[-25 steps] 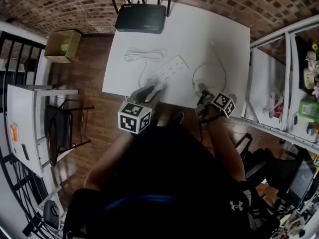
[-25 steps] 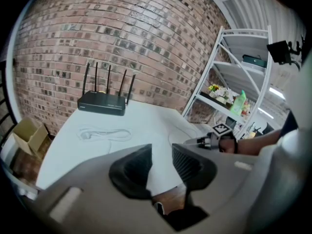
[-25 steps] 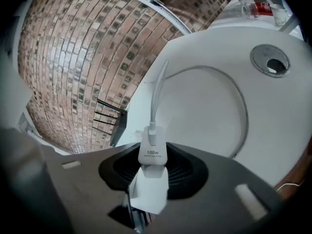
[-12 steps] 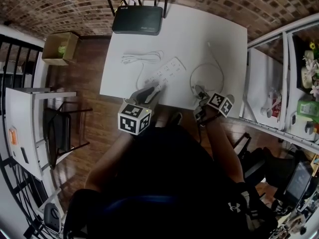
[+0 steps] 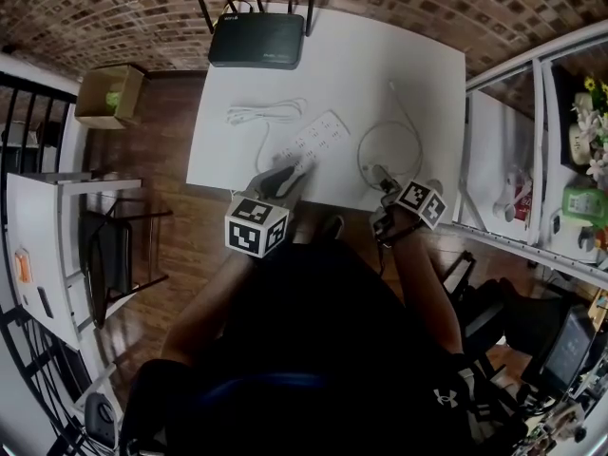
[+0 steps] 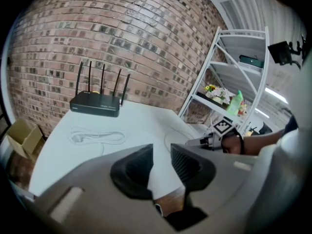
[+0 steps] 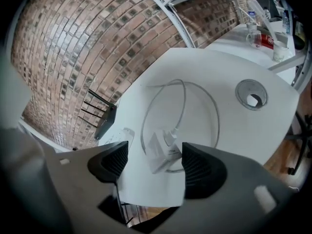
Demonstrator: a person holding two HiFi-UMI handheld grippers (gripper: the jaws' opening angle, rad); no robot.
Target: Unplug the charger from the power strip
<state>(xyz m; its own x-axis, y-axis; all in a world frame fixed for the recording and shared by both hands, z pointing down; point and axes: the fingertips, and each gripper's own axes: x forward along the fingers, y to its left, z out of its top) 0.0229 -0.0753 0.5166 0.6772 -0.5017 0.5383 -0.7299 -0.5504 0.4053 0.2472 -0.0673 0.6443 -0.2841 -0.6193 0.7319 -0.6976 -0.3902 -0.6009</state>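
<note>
A white power strip lies slanted in the middle of the white table. My left gripper is shut on its near end; in the left gripper view a white body fills the gap between the pads. The white charger lies loose on the table, apart from the strip, with its cable looped behind it. My right gripper hovers just over it. Its jaws have just been opening and now stand wide, with the charger on the table between them, untouched by the pads.
A black router with antennas stands at the table's far edge. A coiled white cord lies left of the strip. A round cable hole is in the table to the right. A white shelf rack stands at right, a cardboard box at left.
The right gripper has turned slightly beside the charger. The left gripper stays in place on the strip. The head view has shifted a little.
</note>
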